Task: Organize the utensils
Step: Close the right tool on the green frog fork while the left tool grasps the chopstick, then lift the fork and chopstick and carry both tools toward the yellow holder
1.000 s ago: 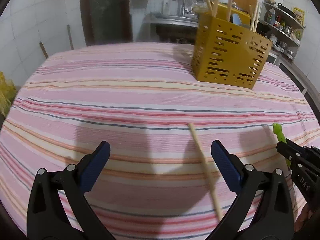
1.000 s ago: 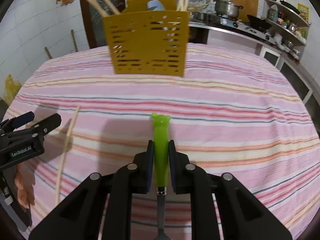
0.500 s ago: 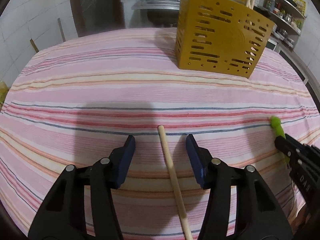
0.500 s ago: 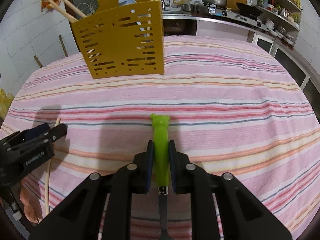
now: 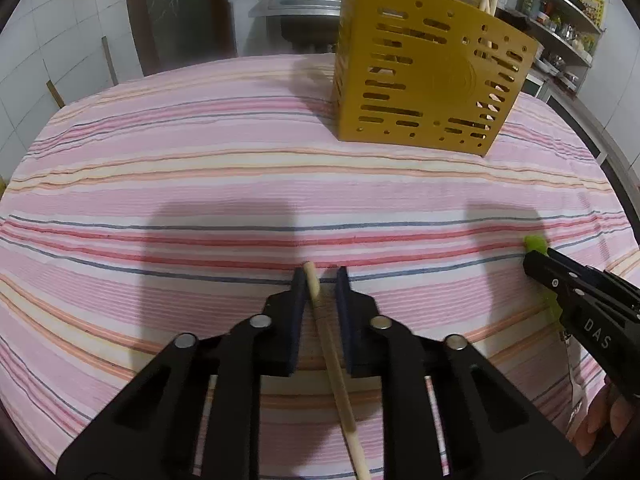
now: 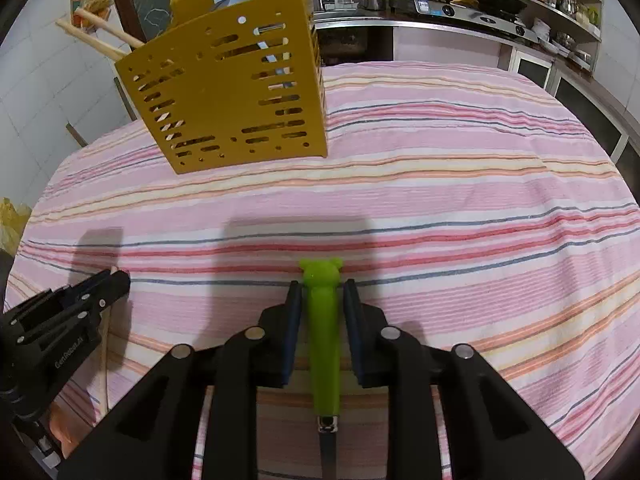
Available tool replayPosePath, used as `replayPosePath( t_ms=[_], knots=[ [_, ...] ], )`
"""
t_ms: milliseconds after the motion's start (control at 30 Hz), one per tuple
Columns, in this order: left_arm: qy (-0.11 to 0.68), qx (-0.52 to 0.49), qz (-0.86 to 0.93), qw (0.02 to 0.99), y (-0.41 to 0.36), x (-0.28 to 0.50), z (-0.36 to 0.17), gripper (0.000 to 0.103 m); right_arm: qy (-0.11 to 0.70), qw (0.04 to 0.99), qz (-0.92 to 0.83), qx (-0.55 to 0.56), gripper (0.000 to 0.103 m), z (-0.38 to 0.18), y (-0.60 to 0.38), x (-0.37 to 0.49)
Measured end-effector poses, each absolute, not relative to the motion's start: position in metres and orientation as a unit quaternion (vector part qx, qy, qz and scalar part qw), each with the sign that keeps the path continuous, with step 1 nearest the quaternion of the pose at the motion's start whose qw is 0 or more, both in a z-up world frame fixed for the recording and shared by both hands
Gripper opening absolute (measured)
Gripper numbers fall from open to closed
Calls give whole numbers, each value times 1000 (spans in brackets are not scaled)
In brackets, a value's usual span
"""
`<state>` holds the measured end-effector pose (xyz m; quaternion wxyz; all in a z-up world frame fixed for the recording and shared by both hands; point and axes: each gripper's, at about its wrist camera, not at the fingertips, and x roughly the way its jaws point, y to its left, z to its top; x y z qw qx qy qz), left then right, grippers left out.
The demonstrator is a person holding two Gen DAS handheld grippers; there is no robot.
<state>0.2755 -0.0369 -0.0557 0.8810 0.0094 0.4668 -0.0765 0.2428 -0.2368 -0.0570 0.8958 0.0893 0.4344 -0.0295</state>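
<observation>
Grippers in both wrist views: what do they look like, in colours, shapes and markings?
Both are alike. The left gripper and the right gripper have black plastic frames with triangular cutouts, round silver pivot pins and flat dark blue pads on the fingers. Seen from the side, the left carries white "GenRobot.AI" lettering and the right "DAS". A bare hand grips the right one; no cables show.

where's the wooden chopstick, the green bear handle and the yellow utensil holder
wooden chopstick (image 5: 335, 364), left wrist view, mid-shaft between the pads
green bear handle (image 6: 322, 322), right wrist view, middle of the handle
yellow utensil holder (image 6: 224, 92), right wrist view, slotted front wall
</observation>
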Motion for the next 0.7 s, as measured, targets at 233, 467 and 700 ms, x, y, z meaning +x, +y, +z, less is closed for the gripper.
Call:
replayPosePath(
  t_ms=[233, 467, 700],
  knots=[
    [460, 1, -84, 884, -35, 272, -50, 7, 403, 910, -27, 98, 17, -43, -237, 226],
    [407, 8, -91, 909, -34, 249, -19, 6, 346, 932, -28, 100, 17, -17, -237, 202],
    [324, 14, -95, 941, -24, 213, 27, 6, 279, 955, -24, 100, 16, 14, -231, 167]
  ],
)
